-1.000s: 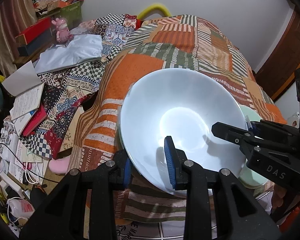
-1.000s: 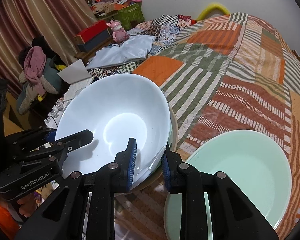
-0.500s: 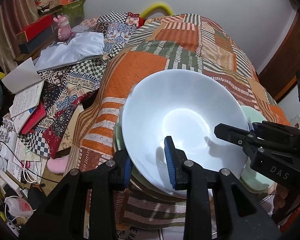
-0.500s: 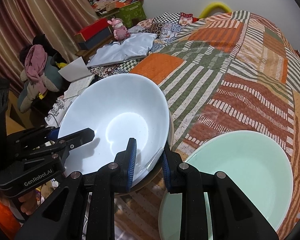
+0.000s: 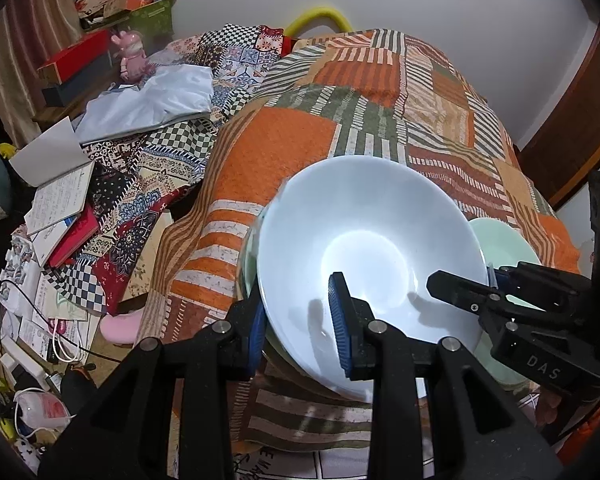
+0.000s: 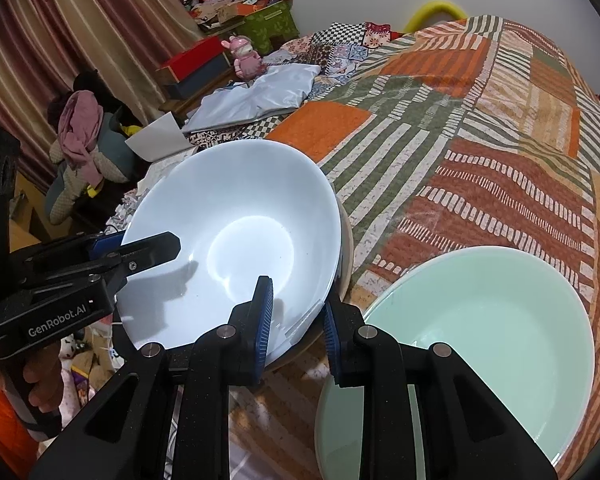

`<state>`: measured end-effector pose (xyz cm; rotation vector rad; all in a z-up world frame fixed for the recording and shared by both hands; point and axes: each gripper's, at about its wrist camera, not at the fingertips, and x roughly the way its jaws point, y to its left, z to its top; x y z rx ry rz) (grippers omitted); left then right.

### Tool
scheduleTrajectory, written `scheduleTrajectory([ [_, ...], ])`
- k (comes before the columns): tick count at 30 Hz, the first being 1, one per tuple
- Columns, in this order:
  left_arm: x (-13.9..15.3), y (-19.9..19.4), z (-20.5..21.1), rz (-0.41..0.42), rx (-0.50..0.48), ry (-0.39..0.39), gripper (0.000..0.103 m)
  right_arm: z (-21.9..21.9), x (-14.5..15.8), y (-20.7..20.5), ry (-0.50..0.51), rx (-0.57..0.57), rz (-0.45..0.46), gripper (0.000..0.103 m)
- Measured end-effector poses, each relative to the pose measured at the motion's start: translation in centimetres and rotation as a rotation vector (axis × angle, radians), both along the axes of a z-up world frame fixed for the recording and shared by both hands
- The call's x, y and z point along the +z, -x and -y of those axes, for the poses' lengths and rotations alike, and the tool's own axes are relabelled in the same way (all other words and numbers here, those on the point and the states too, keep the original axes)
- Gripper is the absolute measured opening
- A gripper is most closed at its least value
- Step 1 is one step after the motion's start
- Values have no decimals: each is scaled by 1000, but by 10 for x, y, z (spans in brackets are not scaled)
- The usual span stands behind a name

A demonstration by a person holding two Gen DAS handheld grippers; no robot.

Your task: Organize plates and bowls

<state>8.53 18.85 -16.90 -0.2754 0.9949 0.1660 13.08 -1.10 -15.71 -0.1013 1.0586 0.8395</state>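
Left gripper (image 5: 298, 318) straddles the near-left rim of the white bowl (image 5: 372, 248), one blue pad inside, one outside; whether the pads actually pinch the wall, cannot tell. Right gripper (image 6: 298, 322) straddles the bowl's near-right rim the same way — contact likewise unclear. The bowl sits tilted on a stack of dishes (image 5: 249, 264) at the near edge of the patchwork quilt (image 6: 500, 128). Mint-green bowl (image 6: 480, 332) lies just right of it.
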Motion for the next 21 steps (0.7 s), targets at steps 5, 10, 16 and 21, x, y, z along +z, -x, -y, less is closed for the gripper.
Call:
scheduleTrajectory([
  [5,4,3,-1,8,0,-5,30,1,0,1,-5,1,3,22],
  [10,18,11,-1,53,11,-84,30,-1,4,2,9,4,28,23],
  [16,14,17,-9,32,33,-92,30,6,11,3,21,-7,75,24],
  [21,1,21,-13,2,35,-29,35,12,11,-3,22,-28,74,33],
])
